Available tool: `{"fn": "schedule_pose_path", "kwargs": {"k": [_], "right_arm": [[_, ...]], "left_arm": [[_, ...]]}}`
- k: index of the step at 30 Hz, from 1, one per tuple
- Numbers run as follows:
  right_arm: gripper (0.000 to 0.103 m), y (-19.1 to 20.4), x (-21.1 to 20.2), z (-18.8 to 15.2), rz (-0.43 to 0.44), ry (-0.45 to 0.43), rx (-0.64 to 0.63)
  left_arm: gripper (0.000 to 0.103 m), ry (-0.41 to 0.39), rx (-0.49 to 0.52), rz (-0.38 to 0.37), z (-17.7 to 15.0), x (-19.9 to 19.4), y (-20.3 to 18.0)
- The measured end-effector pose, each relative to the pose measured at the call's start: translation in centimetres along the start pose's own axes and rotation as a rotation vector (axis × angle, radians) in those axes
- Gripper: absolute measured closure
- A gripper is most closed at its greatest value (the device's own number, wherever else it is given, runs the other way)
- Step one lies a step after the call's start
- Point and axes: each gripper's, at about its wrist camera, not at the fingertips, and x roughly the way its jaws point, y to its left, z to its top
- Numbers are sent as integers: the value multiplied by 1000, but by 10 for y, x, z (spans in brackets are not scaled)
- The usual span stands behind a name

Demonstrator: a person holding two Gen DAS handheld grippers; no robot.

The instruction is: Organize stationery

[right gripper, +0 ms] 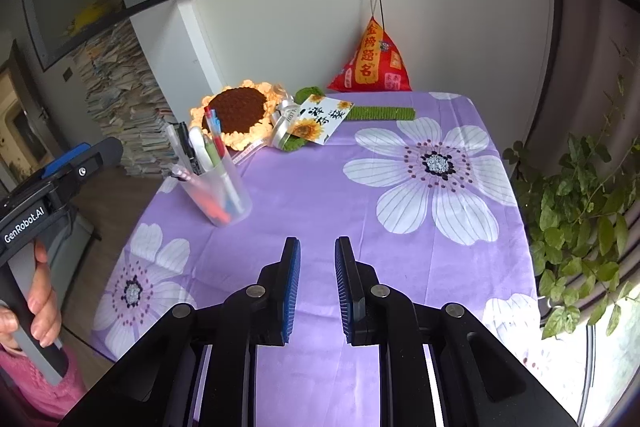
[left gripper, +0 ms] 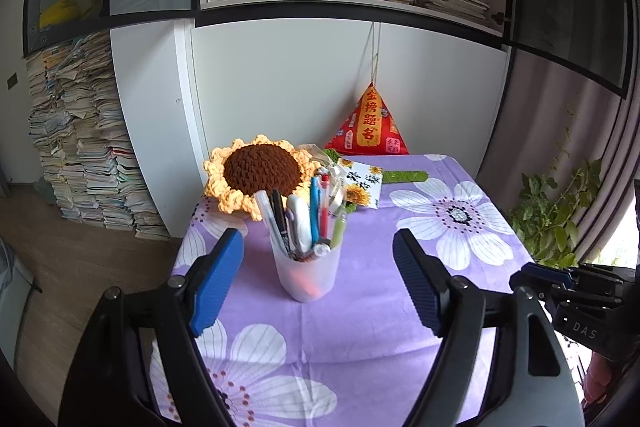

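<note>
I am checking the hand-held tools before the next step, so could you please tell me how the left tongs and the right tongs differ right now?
The left tongs stand wide open, while the right tongs are nearly shut, with only a narrow gap. The left tongs frame the pen cup without touching it; the right tongs have only bare tablecloth ahead. Both have blue pads and hold nothing.

You have one frosted pen cup [left gripper: 306, 277] on the table, holding roughly eight pens and markers [left gripper: 302, 219]; the exact number cannot be told where they overlap. You have one crocheted sunflower [left gripper: 260, 175], one sunflower card [left gripper: 360, 185], one green strip [left gripper: 404, 176] and one red pyramid-shaped bag [left gripper: 370, 125]. The purple tablecloth [left gripper: 360, 307] shows four large white flowers. You have two grippers: left [left gripper: 318, 259], right [right gripper: 317, 259]. One potted plant [right gripper: 580, 227] stands beside the table.
</note>
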Motion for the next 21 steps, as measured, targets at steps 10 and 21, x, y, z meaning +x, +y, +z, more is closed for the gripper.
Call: {"fn": "schedule_pose_path", "kwargs": {"k": [10, 21], "right_arm": [[85, 11, -53, -9, -39, -90, -16], [47, 20, -114, -35, -123, -211, -40]], "left_arm": [[17, -69, 56, -11, -14, -45, -35], [13, -104, 60, 9, -30, -88, -52]]}}
